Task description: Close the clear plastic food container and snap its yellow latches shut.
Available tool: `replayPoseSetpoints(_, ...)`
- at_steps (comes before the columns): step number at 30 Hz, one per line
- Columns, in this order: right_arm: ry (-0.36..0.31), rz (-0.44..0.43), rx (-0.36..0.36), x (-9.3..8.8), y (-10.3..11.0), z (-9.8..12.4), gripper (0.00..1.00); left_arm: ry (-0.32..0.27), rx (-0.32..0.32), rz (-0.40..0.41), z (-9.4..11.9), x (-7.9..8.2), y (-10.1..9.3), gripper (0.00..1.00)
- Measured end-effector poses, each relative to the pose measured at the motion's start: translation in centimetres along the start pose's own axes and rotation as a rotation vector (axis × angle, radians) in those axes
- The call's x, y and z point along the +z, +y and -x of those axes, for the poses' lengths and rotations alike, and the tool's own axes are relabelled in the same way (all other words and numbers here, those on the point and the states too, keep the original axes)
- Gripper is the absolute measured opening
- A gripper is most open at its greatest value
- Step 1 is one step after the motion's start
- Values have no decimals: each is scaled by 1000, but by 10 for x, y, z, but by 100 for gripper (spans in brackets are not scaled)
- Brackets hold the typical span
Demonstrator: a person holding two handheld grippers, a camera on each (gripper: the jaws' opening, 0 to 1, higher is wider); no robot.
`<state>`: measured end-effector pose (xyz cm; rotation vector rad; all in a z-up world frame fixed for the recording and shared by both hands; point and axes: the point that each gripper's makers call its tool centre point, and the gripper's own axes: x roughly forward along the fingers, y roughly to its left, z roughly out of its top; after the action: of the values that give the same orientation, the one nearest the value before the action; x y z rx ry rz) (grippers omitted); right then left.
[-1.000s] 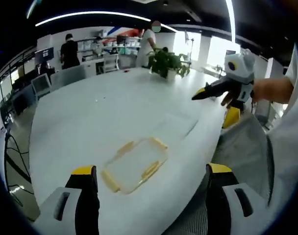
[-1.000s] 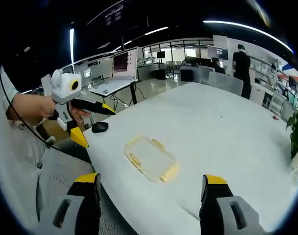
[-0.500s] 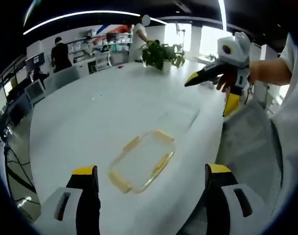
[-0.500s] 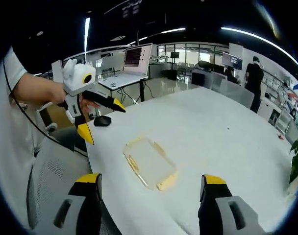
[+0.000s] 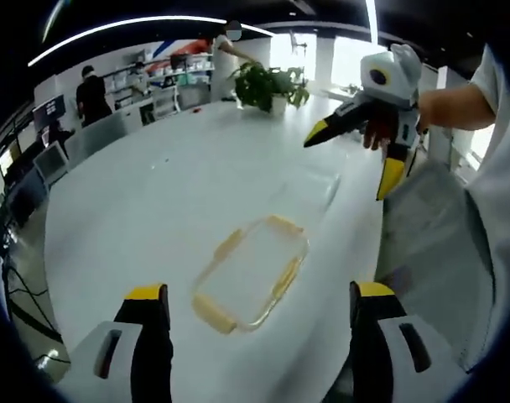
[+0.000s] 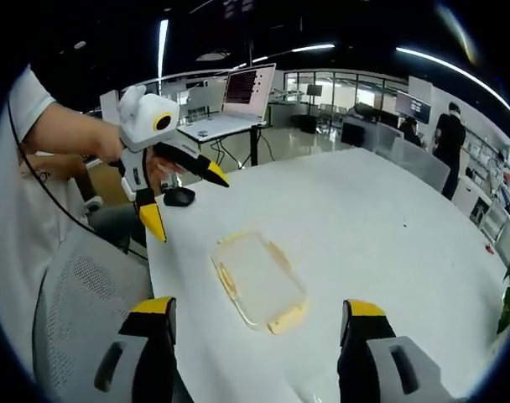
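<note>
both cameras have drawn nearer the clear container (image 5: 253, 273) with yellow latches (image 5: 212, 314), which lies flat near the white table's (image 5: 146, 201) edge. left gripper (image 6: 181, 195) and right gripper (image 5: 351, 156) hover apart from it, jaws spread. potted plant (image 5: 268, 84) stands far beyond.

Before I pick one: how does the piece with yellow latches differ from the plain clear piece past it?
The latched piece has yellow latches along its edges; the plain piece shows none. The latched piece lies nearer the left claw, the plain piece nearer the right claw. Both are clear rectangles, apart, on the table.
</note>
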<state>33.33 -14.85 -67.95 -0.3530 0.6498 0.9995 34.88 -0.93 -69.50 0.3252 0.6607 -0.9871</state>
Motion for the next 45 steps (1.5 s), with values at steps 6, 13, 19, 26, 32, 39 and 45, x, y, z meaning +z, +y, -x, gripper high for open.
replayPoseSetpoints(6,26,8,14,-4,-6,-11,78,18,-15,-15,-6,-4,5,87)
replayPoseSetpoints(13,31,13,28,-5,-7,-20,76,58,-61,-83,-15,-9,5,85)
replayPoseSetpoints(19,45,20,40,-10,-8,-27,75,69,-87,-113,-23,-11,10,83)
replayPoseSetpoints(26,94,77,53,-25,-15,-36,73,72,-112,-160,-27,-12,16,81)
replayPoseSetpoints(32,134,116,60,-33,-22,-42,73,96,-136,-186,-34,-21,23,80)
replayPoseSetpoints(39,157,138,61,-38,-28,-48,72,112,-157,-219,-39,-23,24,80)
replayPoseSetpoints(45,179,146,79,-45,-30,-53,70,143,-193,-275,-45,-31,23,80)
